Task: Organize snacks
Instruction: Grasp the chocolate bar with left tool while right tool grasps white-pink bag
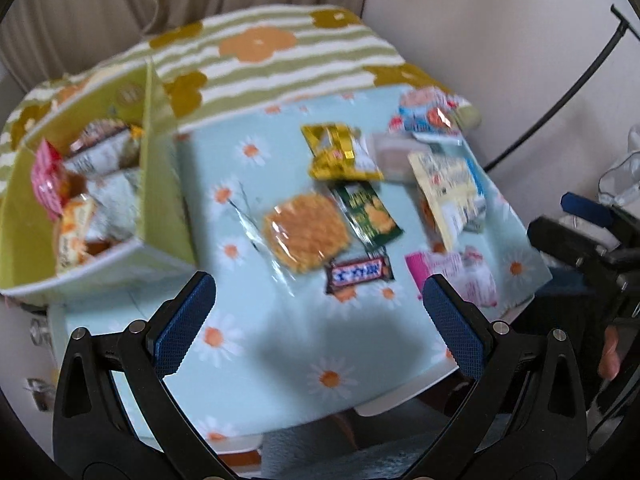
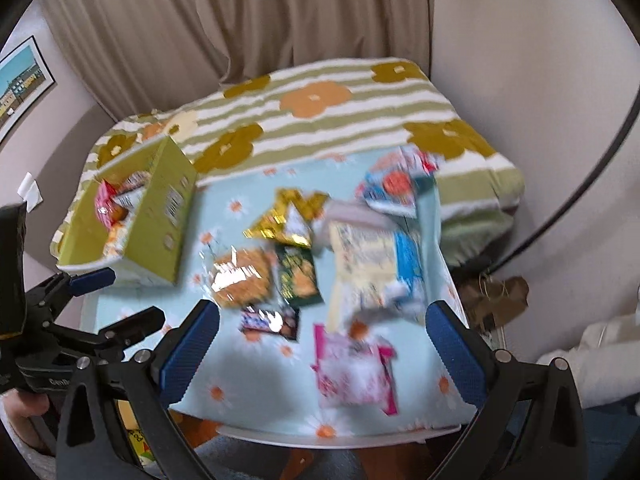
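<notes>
Both tongs, left gripper point(image 1: 318, 312) and right gripper point(image 2: 322, 338), gape wide, empty; crinkly foil packets blurred; cardboard box point(image 1: 160, 184) at table's left edge.

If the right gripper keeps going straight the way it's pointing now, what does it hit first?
Probably the pink snack packet, which lies between the open fingers of the right gripper on the daisy tablecloth. The picture is blurred, so depth is uncertain.

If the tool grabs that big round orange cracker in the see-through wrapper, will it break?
Probably, if squeezed hard. The round cracker looks thin, flat and stiff, so it may snap rather than bend. Its clear wrapper is shiny and loose at the ends, so it could slip. It lies flat on the daisy tablecloth, so it likely won't roll.
</notes>
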The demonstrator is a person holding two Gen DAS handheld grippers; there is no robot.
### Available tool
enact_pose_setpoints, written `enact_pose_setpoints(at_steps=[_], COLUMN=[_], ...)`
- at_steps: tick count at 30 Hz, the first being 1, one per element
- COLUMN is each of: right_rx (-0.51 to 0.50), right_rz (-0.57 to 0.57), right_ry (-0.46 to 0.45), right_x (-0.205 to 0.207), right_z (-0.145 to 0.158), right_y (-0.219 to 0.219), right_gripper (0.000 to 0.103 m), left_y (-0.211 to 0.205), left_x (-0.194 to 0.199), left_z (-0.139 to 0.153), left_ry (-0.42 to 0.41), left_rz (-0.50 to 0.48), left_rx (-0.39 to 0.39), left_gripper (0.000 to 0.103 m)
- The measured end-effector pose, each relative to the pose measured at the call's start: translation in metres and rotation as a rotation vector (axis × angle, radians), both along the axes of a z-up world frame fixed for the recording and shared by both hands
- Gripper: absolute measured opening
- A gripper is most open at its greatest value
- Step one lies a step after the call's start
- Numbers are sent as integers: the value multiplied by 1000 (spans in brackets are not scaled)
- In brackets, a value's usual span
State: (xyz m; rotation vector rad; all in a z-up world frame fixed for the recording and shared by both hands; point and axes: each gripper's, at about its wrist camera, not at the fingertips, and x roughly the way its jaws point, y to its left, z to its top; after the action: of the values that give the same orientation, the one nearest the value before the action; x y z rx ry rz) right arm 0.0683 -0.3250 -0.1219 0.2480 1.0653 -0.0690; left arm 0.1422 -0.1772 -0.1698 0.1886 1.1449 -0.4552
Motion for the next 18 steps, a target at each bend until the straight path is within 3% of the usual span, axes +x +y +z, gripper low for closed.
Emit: enact_pose_setpoints(at_steps=[10,18], right_rx=[1,-96], right_rz=[-8,46], right_ry=[80,42], right_x=[-22,-30], right_z=[-91,-130], right_y=[0,13], right_gripper=[103,103], left_y=[-22,-32], left_x=[-3,0], left_z=[-80,-109], left_ry=[91,95], left_rz=[34,48], left_rx=[30,22], left_gripper=[102,102])
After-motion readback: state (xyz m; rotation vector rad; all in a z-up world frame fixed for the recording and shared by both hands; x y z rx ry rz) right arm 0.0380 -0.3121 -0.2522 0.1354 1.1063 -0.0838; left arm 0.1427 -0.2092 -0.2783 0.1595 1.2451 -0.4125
